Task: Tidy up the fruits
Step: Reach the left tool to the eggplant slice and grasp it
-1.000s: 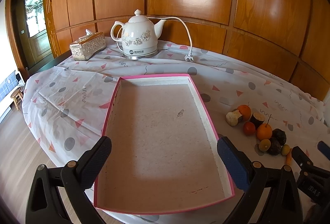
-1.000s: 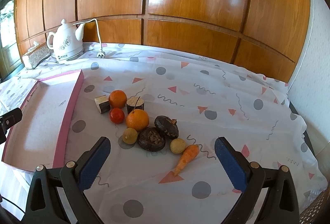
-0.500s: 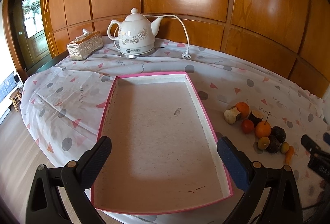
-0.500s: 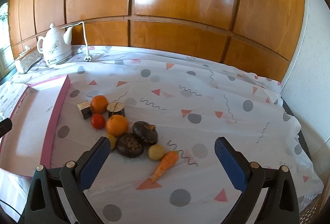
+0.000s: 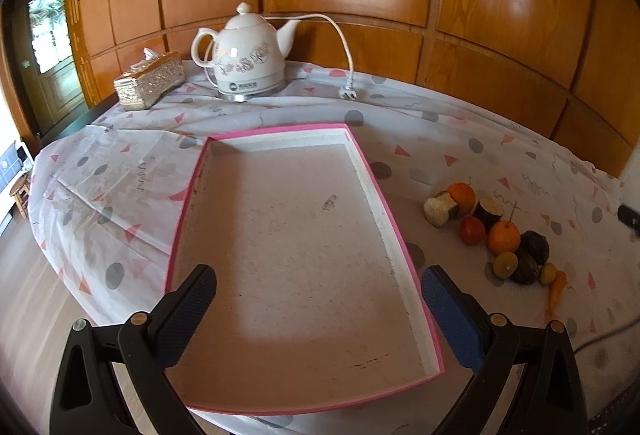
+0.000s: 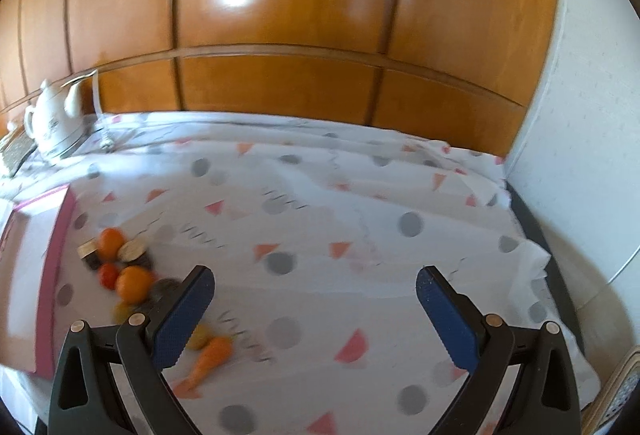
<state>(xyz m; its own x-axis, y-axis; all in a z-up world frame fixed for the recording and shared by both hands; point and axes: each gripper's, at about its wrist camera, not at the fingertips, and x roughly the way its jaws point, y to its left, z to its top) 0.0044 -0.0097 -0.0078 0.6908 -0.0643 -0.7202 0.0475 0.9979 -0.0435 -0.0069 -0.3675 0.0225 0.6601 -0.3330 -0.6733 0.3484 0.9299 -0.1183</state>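
Two round orange fruits sit among dark, wrinkled ones beside your shallow pink-rimmed tray; your left gripper and right gripper both gape, holding nothing.

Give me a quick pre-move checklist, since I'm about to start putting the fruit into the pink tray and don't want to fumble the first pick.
1. Pink tray has room: ok, nothing lies in it.
2. Left tool free: ok, open above the tray's near end, holding nothing.
3. Right tool free: ok, open, nothing between its fingers.
4. Right tool lined up on a fruit: not ok, the fruit pile sits left of its gap, partly behind its left finger.
5. Carrot free to pick: ok, at the pile's near edge with nothing on top of it.
6. Right wrist view sharp enough to aim: not ok, it is motion-blurred.
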